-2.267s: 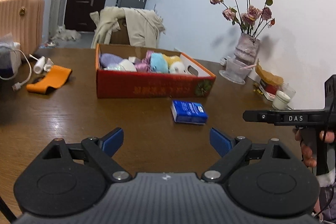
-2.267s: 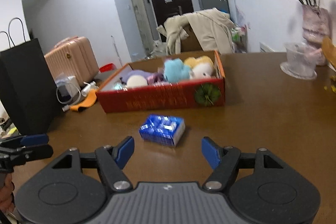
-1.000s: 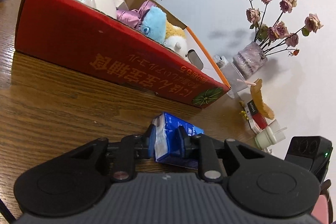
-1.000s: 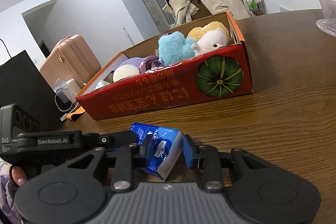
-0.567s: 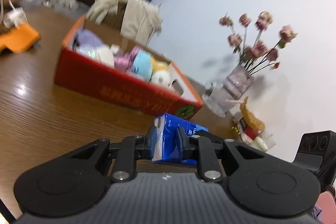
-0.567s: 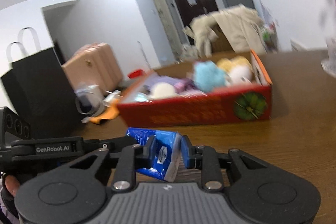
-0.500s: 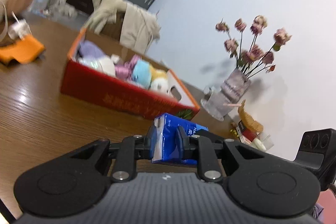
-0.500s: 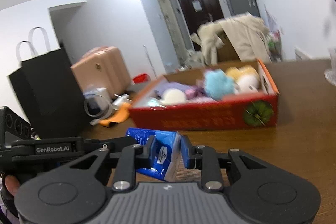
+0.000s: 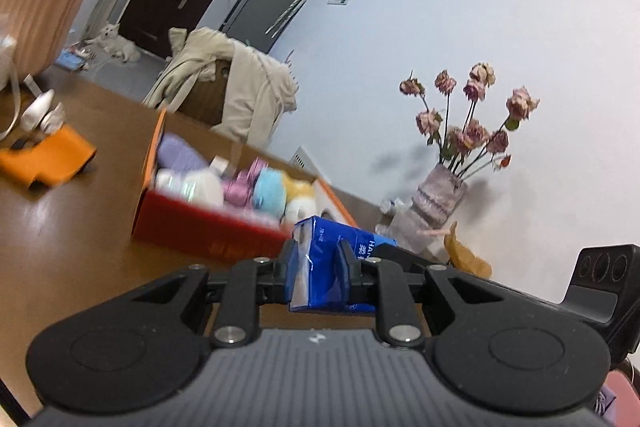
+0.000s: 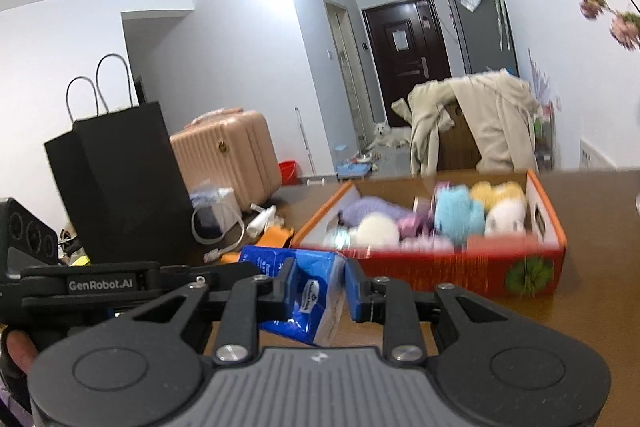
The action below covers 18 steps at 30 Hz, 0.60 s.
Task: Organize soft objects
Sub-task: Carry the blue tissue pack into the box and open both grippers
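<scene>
Blue tissue pack (image 9: 340,259) is pinched at opposite ends by left claw (image 9: 316,269) and right claw (image 10: 318,289), lifted clear of the table (image 9: 80,227) for the red box (image 10: 448,267).

Left tool (image 9: 316,269) pinches one end of the blue tissue pack (image 9: 326,259), pads pressed into it, aimed slightly downward. Right tool (image 10: 320,289) grips the other end of the same pack; its jaws have just been closing, pack between them. Both tools face each other, raised off the desk. A hand (image 10: 16,349) grips the left tool's handle.
</scene>
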Motion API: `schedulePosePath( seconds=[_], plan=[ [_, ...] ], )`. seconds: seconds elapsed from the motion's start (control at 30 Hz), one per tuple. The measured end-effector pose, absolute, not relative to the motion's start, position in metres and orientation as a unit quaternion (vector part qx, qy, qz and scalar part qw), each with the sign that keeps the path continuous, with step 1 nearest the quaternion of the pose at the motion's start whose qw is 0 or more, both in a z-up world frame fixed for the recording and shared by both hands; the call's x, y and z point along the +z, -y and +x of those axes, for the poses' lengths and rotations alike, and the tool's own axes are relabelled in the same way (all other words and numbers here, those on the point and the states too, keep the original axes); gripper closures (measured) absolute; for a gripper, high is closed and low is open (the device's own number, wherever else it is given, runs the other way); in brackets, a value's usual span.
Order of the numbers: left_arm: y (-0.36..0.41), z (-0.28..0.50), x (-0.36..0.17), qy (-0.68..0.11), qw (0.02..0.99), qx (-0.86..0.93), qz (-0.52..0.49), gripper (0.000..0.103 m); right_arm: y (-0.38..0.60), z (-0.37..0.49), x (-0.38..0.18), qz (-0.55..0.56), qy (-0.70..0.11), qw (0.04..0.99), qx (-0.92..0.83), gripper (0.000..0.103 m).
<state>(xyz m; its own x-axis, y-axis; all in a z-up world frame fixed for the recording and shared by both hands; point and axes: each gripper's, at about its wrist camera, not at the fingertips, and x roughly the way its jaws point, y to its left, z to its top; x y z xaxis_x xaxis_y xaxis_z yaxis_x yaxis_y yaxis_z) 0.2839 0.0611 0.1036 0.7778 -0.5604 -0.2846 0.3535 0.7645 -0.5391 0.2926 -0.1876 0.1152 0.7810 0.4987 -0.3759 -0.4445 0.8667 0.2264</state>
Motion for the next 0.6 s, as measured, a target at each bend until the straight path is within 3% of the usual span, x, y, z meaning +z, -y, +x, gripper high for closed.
schedulePosePath(
  seconds=[0.23, 0.33, 0.53, 0.6],
  plan=[
    [-0.061, 0.402, 0.136, -0.225, 0.921, -0.227, -0.224, 0.083, 0.181, 0.413, 0.141, 0.05, -0.212, 0.94, 0.261, 0.08],
    [-0.06, 0.462, 0.13, -0.236, 0.922, -0.204, -0.23, 0.077, 0.174, 0.481, 0.137, 0.051, -0.242, 0.933, 0.263, 0.08],
    [-0.041, 0.575, 0.079, -0.353, 0.898, -0.154, -0.212, 0.077, 0.168, 0.597, 0.077, 0.052, -0.349, 0.907, 0.229, 0.08],
    [-0.029, 0.594, 0.064, -0.394, 0.895, -0.135, -0.162, 0.077, 0.169, 0.625, 0.047, 0.056, -0.401, 0.889, 0.211, 0.098]
  ],
)
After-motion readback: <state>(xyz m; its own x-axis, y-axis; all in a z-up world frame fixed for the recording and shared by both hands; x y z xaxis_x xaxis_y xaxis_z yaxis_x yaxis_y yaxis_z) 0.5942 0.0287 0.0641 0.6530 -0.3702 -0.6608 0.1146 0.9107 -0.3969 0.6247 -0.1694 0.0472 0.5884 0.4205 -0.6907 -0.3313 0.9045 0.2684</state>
